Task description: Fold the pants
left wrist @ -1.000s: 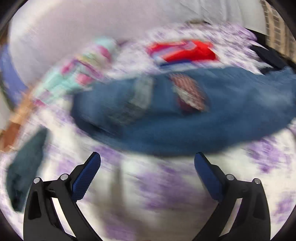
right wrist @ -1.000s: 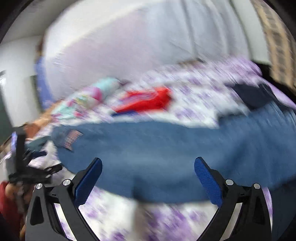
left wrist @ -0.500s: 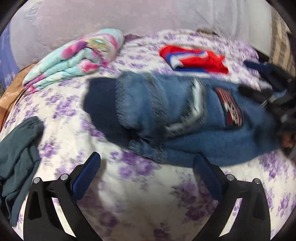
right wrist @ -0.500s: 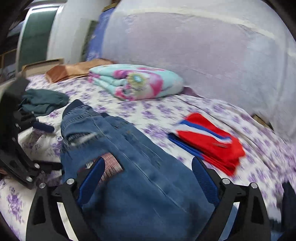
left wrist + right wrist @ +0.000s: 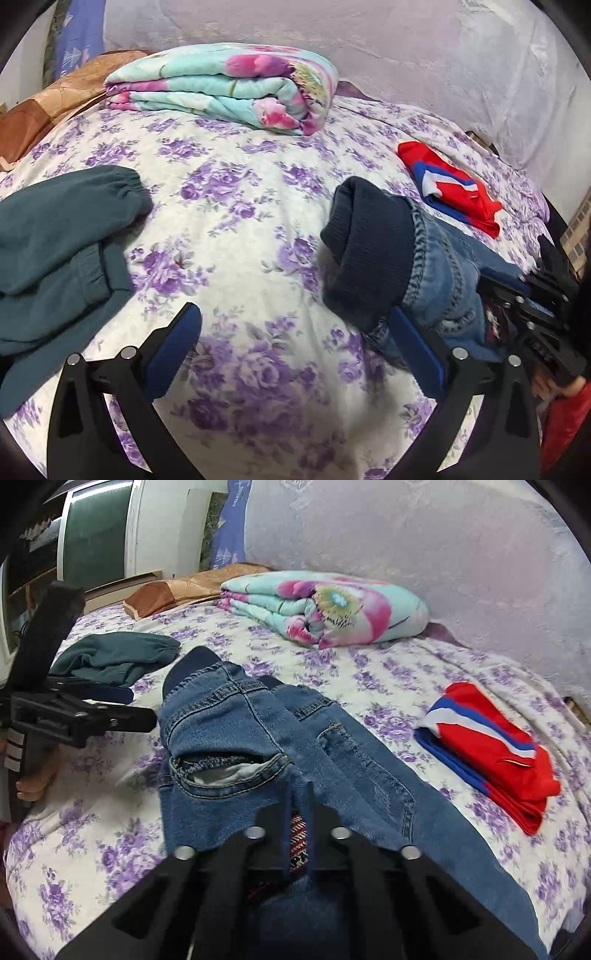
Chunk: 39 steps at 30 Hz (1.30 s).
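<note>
The jeans [image 5: 295, 746] lie rumpled across the flowered bedsheet [image 5: 229, 206], dark ribbed waistband toward the folded floral blanket [image 5: 332, 605]. The right gripper [image 5: 298, 805] is clamped on the denim near a woven patch, while the left gripper [image 5: 295, 325] hangs with jaws spread wide beside the waistband, holding nothing. To my eye, the left should take the waistband edge squarely before any lift, so the legs stay aligned and clear of the green sweatpants [image 5: 55, 251].

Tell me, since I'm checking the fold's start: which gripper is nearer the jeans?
Right. The right gripper is shut on the jeans; the left gripper hangs open beside their waistband, over the bedsheet.
</note>
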Motion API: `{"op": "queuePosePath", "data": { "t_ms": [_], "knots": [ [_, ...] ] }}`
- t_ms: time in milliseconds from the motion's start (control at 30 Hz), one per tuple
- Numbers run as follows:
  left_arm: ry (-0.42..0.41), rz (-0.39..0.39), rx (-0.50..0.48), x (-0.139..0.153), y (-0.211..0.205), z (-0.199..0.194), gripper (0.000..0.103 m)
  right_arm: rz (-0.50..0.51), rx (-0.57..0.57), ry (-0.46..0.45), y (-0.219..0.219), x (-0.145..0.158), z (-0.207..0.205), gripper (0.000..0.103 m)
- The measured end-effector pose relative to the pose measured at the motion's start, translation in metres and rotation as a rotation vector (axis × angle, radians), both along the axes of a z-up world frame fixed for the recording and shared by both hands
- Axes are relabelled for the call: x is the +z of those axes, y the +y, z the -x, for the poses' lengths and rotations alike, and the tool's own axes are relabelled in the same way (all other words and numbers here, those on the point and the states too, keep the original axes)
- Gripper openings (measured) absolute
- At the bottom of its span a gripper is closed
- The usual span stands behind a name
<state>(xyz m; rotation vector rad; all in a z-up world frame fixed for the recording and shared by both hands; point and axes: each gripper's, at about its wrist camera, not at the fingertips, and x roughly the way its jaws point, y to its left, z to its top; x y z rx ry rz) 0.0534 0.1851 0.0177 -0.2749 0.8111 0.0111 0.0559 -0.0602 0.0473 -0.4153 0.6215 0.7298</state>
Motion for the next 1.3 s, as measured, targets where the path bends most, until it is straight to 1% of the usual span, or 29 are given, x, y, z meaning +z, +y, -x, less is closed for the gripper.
{"op": "queuePosePath", "data": {
  "t_ms": [33,67,100,133,167,233,267,300,333,367,400,433,467,500,567,633,667,733,767,833,867,900,933,967,1000,1067,1167,1233,1300],
  "knots": [
    [-0.002,0.003,0.002,0.0,0.001,0.002,0.099,-0.013,-0.003,0.002,-0.002,0.002,0.003,0.002],
    [-0.004,0.003,0.005,0.0,0.002,0.003,0.099,-0.036,-0.002,0.012,-0.004,0.004,0.01,0.0],
    [-0.01,0.002,0.009,0.001,0.002,0.004,0.099,-0.059,0.019,0.036,-0.006,0.005,0.018,0.0],
    [-0.015,0.001,0.013,0.002,0.003,0.004,0.099,-0.074,0.038,0.05,-0.006,0.006,0.028,0.0],
    [-0.022,0.001,0.018,0.003,0.004,0.007,0.099,-0.07,0.067,0.04,-0.004,0.005,0.053,0.0],
    [-0.039,0.005,0.034,0.005,0.007,0.01,0.099,-0.034,0.124,0.026,0.004,-0.002,0.084,0.0],
    [-0.044,0.013,0.043,0.005,0.009,0.011,0.099,0.011,0.158,-0.016,0.01,-0.006,0.106,0.0],
    [-0.043,0.027,0.05,0.004,0.011,0.013,0.099,0.051,0.16,-0.075,0.013,-0.006,0.119,0.001],
    [-0.038,0.039,0.05,0.003,0.012,0.012,0.099,0.089,0.13,-0.153,0.014,-0.003,0.122,0.02],
    [-0.03,0.05,0.048,0.002,0.012,0.012,0.099,0.099,0.097,-0.186,0.013,0.002,0.117,0.068],
    [-0.023,0.055,0.046,0.0,0.011,0.011,0.099,0.088,0.031,-0.229,0.006,0.01,0.104,0.084],
    [-0.017,0.054,0.044,-0.001,0.009,0.011,0.099,0.055,-0.034,-0.286,-0.004,0.021,0.089,0.092],
    [-0.016,0.047,0.04,-0.002,0.007,0.012,0.099,0.046,-0.057,-0.303,-0.011,0.027,0.074,0.092],
    [-0.02,0.039,0.035,-0.001,0.006,0.012,0.099,0.055,-0.067,-0.296,-0.016,0.032,0.058,0.092],
    [-0.029,0.015,0.014,0.0,0.0,0.011,0.099,0.104,-0.069,-0.221,-0.026,0.033,0.016,0.092],
    [-0.024,-0.011,-0.004,0.0,-0.005,0.008,0.099,0.15,-0.065,-0.125,-0.032,0.023,-0.018,0.092],
    [-0.019,-0.028,-0.013,0.0,-0.008,0.005,0.099,0.168,-0.054,-0.049,-0.036,0.013,-0.035,0.092],
    [-0.01,-0.054,-0.03,-0.001,-0.013,0.001,0.099,0.169,-0.034,0.047,-0.038,-0.003,-0.049,0.09],
    [-0.004,-0.06,-0.037,-0.002,-0.014,0.0,0.099,0.144,-0.021,0.091,-0.041,-0.01,-0.047,0.073],
    [0.003,-0.058,-0.041,-0.003,-0.014,-0.002,0.099,0.084,0.016,0.167,-0.043,-0.016,-0.041,0.045],
    [0.003,-0.052,-0.04,-0.003,-0.013,-0.002,0.099,0.089,-0.009,0.138,-0.044,-0.015,-0.032,0.027],
    [0.001,-0.044,-0.038,-0.003,-0.012,-0.002,0.099,0.111,-0.02,0.105,-0.044,-0.013,-0.021,0.017],
    [0.0,-0.038,-0.036,-0.003,-0.011,-0.002,0.099,0.126,-0.026,0.085,-0.042,-0.01,-0.014,0.004],
    [0.0,-0.032,-0.033,-0.003,-0.01,-0.002,0.099,0.131,-0.031,0.057,-0.043,-0.004,0.002,0.004],
    [0.0,-0.026,-0.029,-0.003,-0.008,-0.002,0.099,0.127,-0.026,0.047,-0.044,0.0,0.008,0.003],
    [0.0,-0.023,-0.021,-0.003,-0.007,-0.001,0.099,0.128,-0.006,-0.006,-0.043,0.014,0.041,0.003],
    [0.003,-0.028,-0.013,-0.003,-0.006,0.001,0.099,0.131,0.025,-0.064,-0.045,0.026,0.088,0.003],
    [-0.004,-0.043,-0.003,-0.002,-0.007,0.005,0.099,0.107,0.047,-0.048,-0.046,0.026,0.114,0.003],
    [-0.024,-0.053,0.016,0.001,-0.005,0.012,0.098,0.106,0.091,-0.039,-0.043,0.012,0.155,0.003]
  ]
}}
